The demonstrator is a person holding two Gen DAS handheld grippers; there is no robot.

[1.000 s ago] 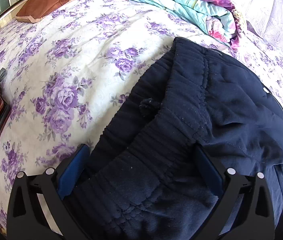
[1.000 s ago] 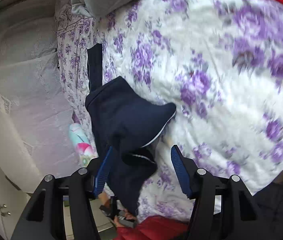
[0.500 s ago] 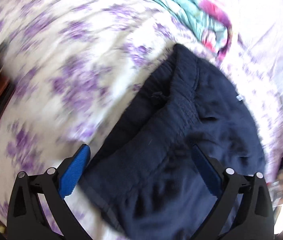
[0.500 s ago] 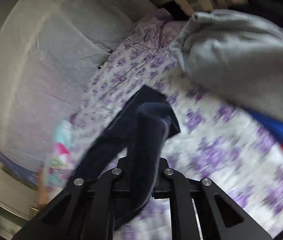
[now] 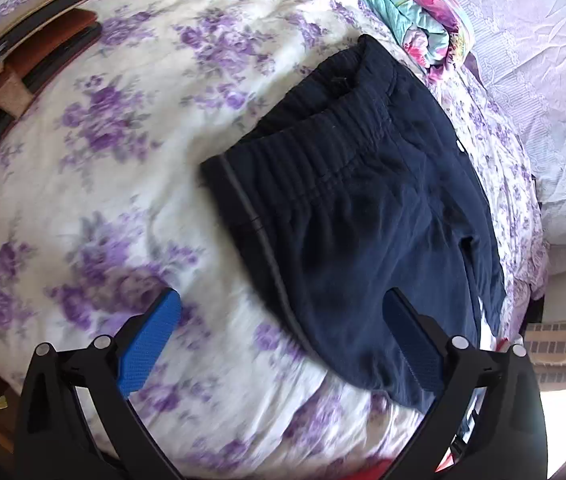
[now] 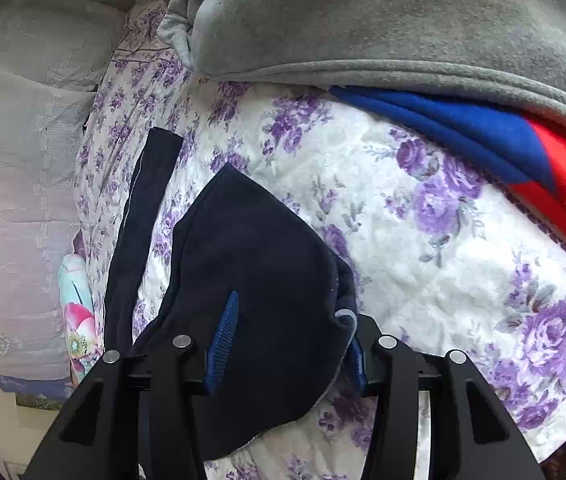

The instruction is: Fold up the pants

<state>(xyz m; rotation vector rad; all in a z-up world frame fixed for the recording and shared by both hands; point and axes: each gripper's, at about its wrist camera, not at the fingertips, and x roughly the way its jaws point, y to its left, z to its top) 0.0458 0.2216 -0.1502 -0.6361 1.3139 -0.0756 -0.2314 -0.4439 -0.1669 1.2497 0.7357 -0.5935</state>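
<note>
Dark navy pants [image 5: 363, 200] lie on the purple-flowered bedsheet [image 5: 123, 140], waistband towards the far side. My left gripper [image 5: 281, 296] hovers open above the pants' near edge, with its left pad [image 5: 151, 340] over bare sheet and nothing gripped. In the right wrist view a folded pant leg [image 6: 251, 248] is draped between the fingers of my right gripper [image 6: 295, 312]. Its jaws are opening and the cloth rests loose between them, hiding most of the right pad. A second narrow leg strip [image 6: 139, 216] stretches away on the left.
A folded floral quilt [image 5: 415, 12] sits beyond the waistband beside a white lace cover [image 5: 543, 80]. Brown leather cushions [image 5: 23, 60] line the bed's left edge. A grey blanket [image 6: 363, 20] over blue and red cloth [image 6: 483, 136] lies beyond the leg.
My left gripper drew back from the waistband, which now lies flatter and farther off. My right gripper clamped shut on the pant leg half a second ago and has since spread its jaws.
</note>
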